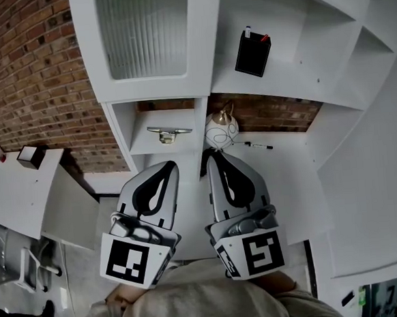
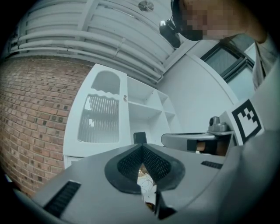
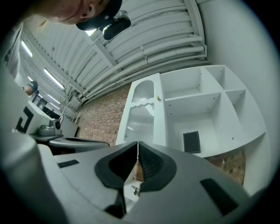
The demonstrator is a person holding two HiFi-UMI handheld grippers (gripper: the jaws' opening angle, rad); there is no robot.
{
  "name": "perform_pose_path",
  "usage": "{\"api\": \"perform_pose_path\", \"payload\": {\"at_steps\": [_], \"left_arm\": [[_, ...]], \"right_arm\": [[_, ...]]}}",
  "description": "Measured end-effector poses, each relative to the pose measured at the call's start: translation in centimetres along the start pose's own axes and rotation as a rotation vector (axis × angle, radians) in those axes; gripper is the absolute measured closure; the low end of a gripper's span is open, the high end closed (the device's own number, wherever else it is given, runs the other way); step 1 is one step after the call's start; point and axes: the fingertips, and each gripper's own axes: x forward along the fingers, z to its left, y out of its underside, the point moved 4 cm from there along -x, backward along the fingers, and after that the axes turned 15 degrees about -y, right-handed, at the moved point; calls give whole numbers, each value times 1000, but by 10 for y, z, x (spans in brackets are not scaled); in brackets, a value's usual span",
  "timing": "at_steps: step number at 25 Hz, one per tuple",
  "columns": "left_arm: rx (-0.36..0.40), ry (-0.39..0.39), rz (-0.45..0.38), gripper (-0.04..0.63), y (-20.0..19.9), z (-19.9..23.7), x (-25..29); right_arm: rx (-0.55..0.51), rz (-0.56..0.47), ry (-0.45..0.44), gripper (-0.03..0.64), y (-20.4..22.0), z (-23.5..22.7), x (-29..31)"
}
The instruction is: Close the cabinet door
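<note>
The cabinet door (image 1: 144,35), white-framed with a ribbed pane, sits at 12 o'clock in the head view, lying flat over the cabinet's left side. Whether its free edge is fully seated cannot be told. That edge runs just beside the open shelves (image 1: 297,17) at 1 o'clock.

Open air separates the door from both grippers at 6 o'clock. The left gripper (image 1: 163,165) and the right gripper (image 1: 212,154) stand side by side, pointing at the cabinet. Each has its fingers drawn together at the tips with nothing between them.

A black holder (image 1: 252,53) with pens in it stands in one shelf compartment. The small niche (image 1: 149,143) under the door holds a metal piece (image 1: 168,132). A round white ornament (image 1: 221,128) sits near the right gripper's tips, with a marker (image 1: 259,145) at its 3 o'clock on the counter (image 1: 289,174).
</note>
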Motion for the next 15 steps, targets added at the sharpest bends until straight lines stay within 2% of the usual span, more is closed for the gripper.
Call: {"api": "perform_pose_path", "payload": {"at_steps": [6, 10, 15], "left_arm": [[-3, 0, 26, 588, 15, -10, -2], [0, -18, 29, 589, 21, -12, -3], [-19, 5, 12, 588, 23, -21, -1]], "right_arm": [[46, 15, -24, 594, 19, 2, -7], [43, 7, -40, 594, 21, 0, -10], [29, -2, -53, 594, 21, 0, -13]]}}
